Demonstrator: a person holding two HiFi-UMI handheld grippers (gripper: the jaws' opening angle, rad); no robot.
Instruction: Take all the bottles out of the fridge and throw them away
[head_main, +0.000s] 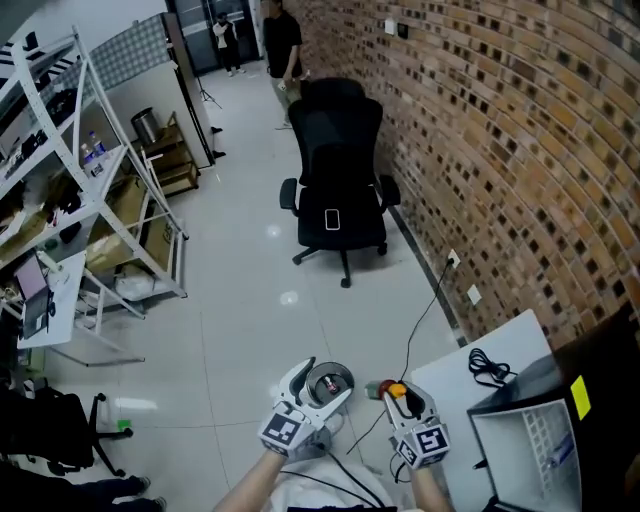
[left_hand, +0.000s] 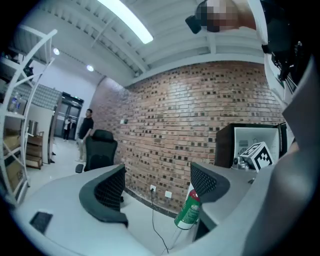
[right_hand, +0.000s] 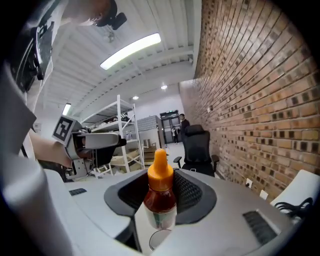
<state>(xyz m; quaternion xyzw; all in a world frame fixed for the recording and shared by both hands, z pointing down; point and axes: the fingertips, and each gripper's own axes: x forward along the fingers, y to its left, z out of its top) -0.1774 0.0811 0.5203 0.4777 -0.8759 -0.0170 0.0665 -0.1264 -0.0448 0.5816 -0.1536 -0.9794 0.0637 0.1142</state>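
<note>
Right claw (right_hand: 160, 199) clamps the orange-capped bottle (right_hand: 160, 172) upright between its jaws.

White tile floor (head_main: 250, 300) wide open ahead. Black swivel office chair (head_main: 338, 180) blocks the middle. Red brick wall (head_main: 500, 150) closes the right, white metal shelving rack (head_main: 100, 200) the left. Thin black cable (head_main: 430, 298) trails over the floor near round silver bin (head_main: 335, 380), whose mouth is open.

The right gripper (head_main: 405, 394) grips an orange-capped sauce bottle (head_main: 385, 388) at 5 o'clock, just beside the left gripper (head_main: 322, 383), which hovers above a round silver waste bin (head_main: 339, 375) on the white tiled floor (head_main: 240, 300). A black office chair (head_main: 340, 190) stands at 12 o'clock by the red brick wall (head_main: 500, 150). A white table (head_main: 505, 345) lies at 4 o'clock.
</note>
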